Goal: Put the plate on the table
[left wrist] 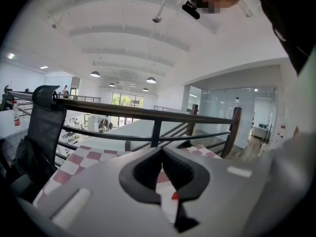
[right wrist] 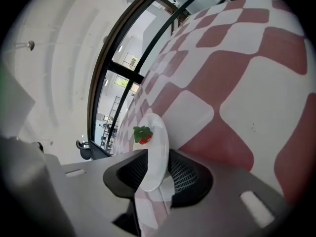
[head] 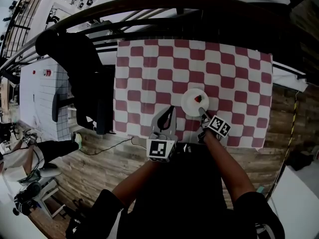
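Small round white plate [head: 192,104], red strawberry with green top [head: 198,98] on it, lies flat on red-and-white checked table [head: 149,68], near edge, right of centre. My right gripper [head: 202,114]: jaws opening, plate's near rim between them. Left gripper [head: 167,117]: jaws together, empty.

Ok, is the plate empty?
No, a strawberry sits on the plate in the head view.

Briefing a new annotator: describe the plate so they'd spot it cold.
Start at the table with the red-and-white checked cloth; by the edge nearest the person, right of centre, lies a round white plate. Its rim stands between the right tongs, whose jaws are opening. It is the only dish on the cloth and carries one strawberry.
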Tool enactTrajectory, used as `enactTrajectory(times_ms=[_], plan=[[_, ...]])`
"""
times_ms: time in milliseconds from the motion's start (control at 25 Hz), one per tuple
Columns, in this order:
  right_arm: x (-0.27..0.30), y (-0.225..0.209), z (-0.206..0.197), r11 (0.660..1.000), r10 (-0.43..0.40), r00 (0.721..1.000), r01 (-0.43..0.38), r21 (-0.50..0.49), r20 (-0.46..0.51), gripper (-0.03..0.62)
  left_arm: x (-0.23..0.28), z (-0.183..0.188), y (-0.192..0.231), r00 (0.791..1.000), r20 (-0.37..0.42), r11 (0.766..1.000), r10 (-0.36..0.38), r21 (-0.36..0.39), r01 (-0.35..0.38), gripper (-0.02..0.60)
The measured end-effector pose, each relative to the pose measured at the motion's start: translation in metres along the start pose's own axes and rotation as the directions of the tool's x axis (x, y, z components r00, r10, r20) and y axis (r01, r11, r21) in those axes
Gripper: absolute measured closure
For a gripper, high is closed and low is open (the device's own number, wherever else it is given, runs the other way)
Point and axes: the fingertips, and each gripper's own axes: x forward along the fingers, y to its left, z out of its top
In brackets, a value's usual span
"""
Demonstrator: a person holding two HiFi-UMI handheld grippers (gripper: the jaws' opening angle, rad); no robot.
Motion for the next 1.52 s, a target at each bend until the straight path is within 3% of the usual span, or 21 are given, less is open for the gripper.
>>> enactTrajectory(times_ms=[200, 360, 720, 840, 960, 1160, 1360, 1520], plan=[[-0.011, -0.004, -0.008, 0.985, -0.121, 0.992, 0.115, -0.131, -0.033, 0.416, -0.007, -0.005, -0.006, 1.000, -0.006, 1.000, -0.024, -0.002, 0.024, 0.572], [-0.027, -0.005, -0.008, 0.985, -0.137, 0.990, 0.137, -0.101, 0.006, 0.420, -0.009, 0.002, -0.012, 0.999, 0.005, 0.999, -0.048, 0.007, 0.048, 0.572], [-0.068, 0.062, -0.013, 0.989, 0.016, 0.999, -0.008, -0.147, 0.051, 0.434, -0.028, 0.014, -0.009, 0.998, 0.045, 0.998, -0.051, -0.034, 0.053, 0.572], [-0.085, 0.097, -0.011, 0.978, 0.114, 0.990, -0.098, -0.184, 0.078, 0.451, -0.036, 0.018, -0.009, 0.996, 0.071, 0.998, -0.054, -0.036, 0.056, 0.572], [-0.110, 0.141, -0.009, 0.950, 0.228, 0.966, -0.194, -0.246, 0.121, 0.482, -0.044, 0.021, -0.014, 0.992, 0.108, 0.996, -0.069, -0.056, 0.075, 0.572], [-0.150, 0.198, -0.015, 0.882, 0.330, 0.929, -0.241, -0.405, 0.167, 0.549, -0.066, 0.036, -0.028, 0.983, 0.147, 0.994, -0.108, -0.004, 0.110, 0.572], [-0.189, 0.235, -0.026, 0.828, 0.376, 0.902, -0.225, -0.513, 0.212, 0.586, -0.091, 0.042, -0.036, 0.977, 0.180, 0.992, -0.118, -0.021, 0.124, 0.572], [-0.220, 0.253, -0.038, 0.774, 0.368, 0.893, -0.141, -0.617, 0.257, 0.595, -0.113, 0.037, -0.046, 0.971, 0.194, 0.988, -0.141, -0.034, 0.150, 0.572]])
